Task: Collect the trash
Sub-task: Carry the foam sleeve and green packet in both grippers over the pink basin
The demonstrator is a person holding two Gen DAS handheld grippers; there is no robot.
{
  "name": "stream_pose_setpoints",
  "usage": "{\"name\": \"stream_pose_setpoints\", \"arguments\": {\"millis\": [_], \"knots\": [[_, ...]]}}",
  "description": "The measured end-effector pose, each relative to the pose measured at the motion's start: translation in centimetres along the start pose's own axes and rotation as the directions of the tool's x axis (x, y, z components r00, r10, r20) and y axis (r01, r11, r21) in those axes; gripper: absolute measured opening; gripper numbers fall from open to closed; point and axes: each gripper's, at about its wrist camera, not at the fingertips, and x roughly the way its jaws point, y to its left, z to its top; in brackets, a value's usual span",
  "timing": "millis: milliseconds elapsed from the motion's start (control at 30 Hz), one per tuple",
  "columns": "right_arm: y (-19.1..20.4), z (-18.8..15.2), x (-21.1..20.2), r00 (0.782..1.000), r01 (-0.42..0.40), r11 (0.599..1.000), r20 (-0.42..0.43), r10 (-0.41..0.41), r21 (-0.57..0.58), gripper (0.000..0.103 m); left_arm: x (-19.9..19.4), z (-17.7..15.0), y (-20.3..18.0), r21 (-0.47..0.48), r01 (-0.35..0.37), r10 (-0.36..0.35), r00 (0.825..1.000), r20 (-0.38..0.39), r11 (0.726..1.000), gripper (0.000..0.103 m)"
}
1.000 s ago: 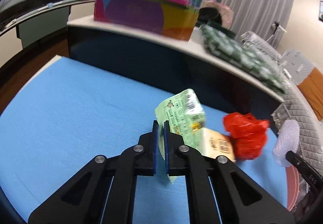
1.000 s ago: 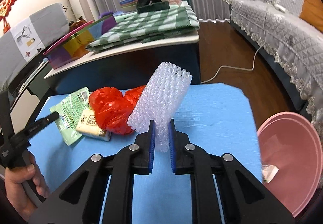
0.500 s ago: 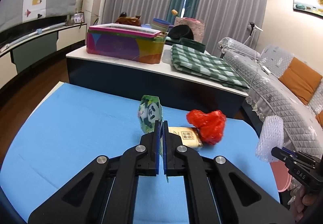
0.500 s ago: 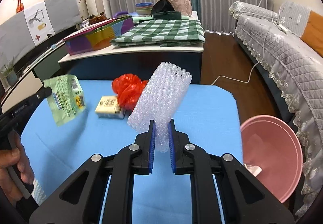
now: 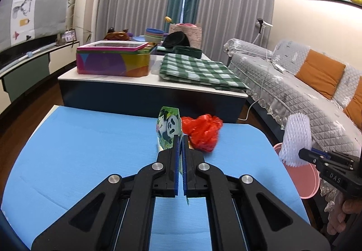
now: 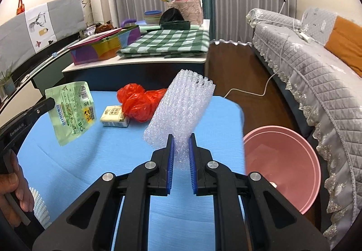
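Left gripper [image 5: 180,144]: jaws pinched nearly flat on a green panda-print snack wrapper [image 5: 169,129], held by its lower edge and standing upright above the fingertips. A second ago the wrapper hung low over the blue table [image 5: 90,149] beside the other litter; now it rides clear of the surface, turned edge-on with the panda face showing. Seen from the right wrist, the same wrapper [image 6: 71,112] hangs free in the air, touching nothing.

Right gripper [image 6: 181,149]: jaws narrow, clamped on the base of a white foam fruit net [image 6: 181,112], which rises tilted above the claw. The grip is unchanged; the net has come up and away from the litter.

Beyond the claws, on the table: a crumpled red plastic bag [image 6: 138,103] and, touching it, a small cream carton [image 6: 114,116]. Both lie uncollected.

To the right of the right claw, below the table edge: a pink basin [image 6: 294,183], seemingly with a scrap of paper inside, judged the likely receptacle.

Meaning for the task: two pieces are lifted and in carriage, neither deposited; two remain. Next step, by judgement, is to bring both loads over the basin and release.
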Motion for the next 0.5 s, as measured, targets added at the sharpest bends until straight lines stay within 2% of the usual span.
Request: {"name": "stream_pose_setpoints", "arguments": {"millis": [500], "knots": [[-3.5, -0.4, -2.6, 0.997, 0.063, 0.998, 0.039, -0.064, 0.019, 0.013, -0.4, -0.3, -4.4, 0.048, 0.058, -0.058, 0.998, 0.004, 0.997, 0.002]]}}
